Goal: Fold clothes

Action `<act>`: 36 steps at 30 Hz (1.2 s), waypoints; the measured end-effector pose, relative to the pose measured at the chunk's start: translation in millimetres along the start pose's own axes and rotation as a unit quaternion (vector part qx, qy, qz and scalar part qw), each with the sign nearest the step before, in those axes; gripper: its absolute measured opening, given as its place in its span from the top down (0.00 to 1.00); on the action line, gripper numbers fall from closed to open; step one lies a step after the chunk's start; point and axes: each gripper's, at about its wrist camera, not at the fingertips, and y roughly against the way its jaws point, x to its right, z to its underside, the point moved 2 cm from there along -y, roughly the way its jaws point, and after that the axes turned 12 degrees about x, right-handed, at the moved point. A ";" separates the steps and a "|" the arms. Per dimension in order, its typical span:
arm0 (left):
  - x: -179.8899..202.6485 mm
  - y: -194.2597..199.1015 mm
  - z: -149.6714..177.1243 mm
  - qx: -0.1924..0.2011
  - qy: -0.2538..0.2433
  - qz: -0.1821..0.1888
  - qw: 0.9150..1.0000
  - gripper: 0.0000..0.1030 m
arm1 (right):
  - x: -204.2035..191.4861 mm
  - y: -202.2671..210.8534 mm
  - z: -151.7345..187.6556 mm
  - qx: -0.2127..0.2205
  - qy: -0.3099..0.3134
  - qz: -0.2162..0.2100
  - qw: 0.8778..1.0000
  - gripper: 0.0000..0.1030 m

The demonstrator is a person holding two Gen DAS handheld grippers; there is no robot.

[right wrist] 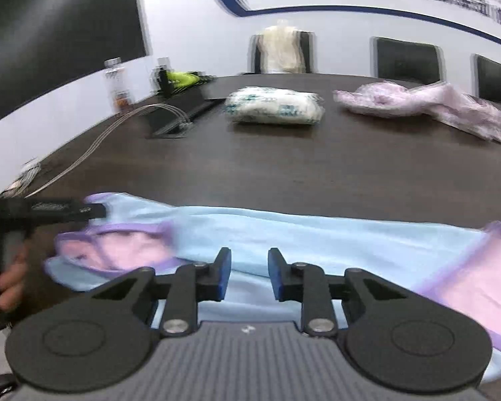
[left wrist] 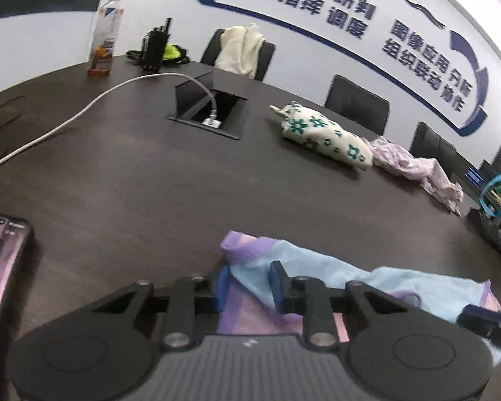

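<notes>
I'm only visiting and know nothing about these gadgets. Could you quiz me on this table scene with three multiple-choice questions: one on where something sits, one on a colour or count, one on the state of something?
1. Where does the bottle stand?
A. On the far left part of the table
B. On a chair
C. On the floor

2. What colour is most of the garment nearest the grippers?
A. Dark green
B. Light blue with purple and pink parts
C. Plain red

3. How does the flowered white cloth lie?
A. Spread out flat
B. Hanging over a chair back
C. Folded into a compact bundle

Answers:
1 A: it stands upright on the dark tabletop near the far edge.
2 B: the cloth is pale blue, with purple trim and pink panels.
3 C: it sits on the table as a thick, neat packet.
</notes>
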 end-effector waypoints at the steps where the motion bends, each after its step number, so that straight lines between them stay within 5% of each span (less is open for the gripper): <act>1: -1.4 3.2 -1.0 0.002 0.000 -0.006 1.000 0.77 | -11.0 -6.0 -1.4 0.006 0.014 -0.015 1.000 0.77; 5: -4.7 25.5 -4.2 0.009 -0.003 -0.013 1.000 0.70 | -47.3 -38.1 -6.0 0.005 0.062 -0.050 0.997 0.82; 7: -4.4 40.0 -2.8 0.007 -0.002 0.005 1.000 0.58 | -51.6 -53.6 -1.2 -0.031 0.079 -0.045 0.995 0.86; 9: -1.0 51.3 -0.3 0.001 -0.009 0.029 1.000 0.57 | -51.4 -55.9 5.0 -0.050 0.075 -0.049 0.995 0.86; 12: 16.2 52.7 2.9 -0.013 -0.025 0.071 0.997 0.53 | -35.6 -27.7 7.1 -0.029 0.057 -0.053 0.997 0.81; 14: 33.1 46.7 5.6 -0.024 -0.030 0.099 0.994 0.52 | -6.1 -2.5 6.2 -0.009 0.040 0.001 0.999 0.73; 17: 72.2 27.0 15.1 -0.042 -0.035 0.142 0.988 0.51 | 51.9 28.4 9.3 -0.001 -0.014 0.106 0.994 0.73; 20: 104.7 6.5 24.5 -0.059 -0.040 0.160 0.985 0.52 | 91.7 48.9 16.0 0.008 -0.068 0.156 0.985 0.68; 24: 115.3 -15.4 29.9 -0.073 -0.021 0.137 0.988 0.55 | 103.4 48.3 24.0 0.010 -0.092 0.139 0.986 0.61; 28: 121.2 -24.1 35.2 -0.075 -0.046 0.116 0.989 0.87 | 108.0 38.9 26.4 0.005 -0.109 0.118 0.987 0.62; 30: 122.5 -24.5 35.6 -0.072 -0.052 0.111 0.990 0.98 | 110.8 33.0 27.3 0.002 -0.117 0.113 0.987 0.89; 36: 122.9 -0.2 22.9 -0.055 -0.026 0.130 0.990 0.99 | 113.0 50.1 13.8 0.029 -0.103 0.109 0.988 0.95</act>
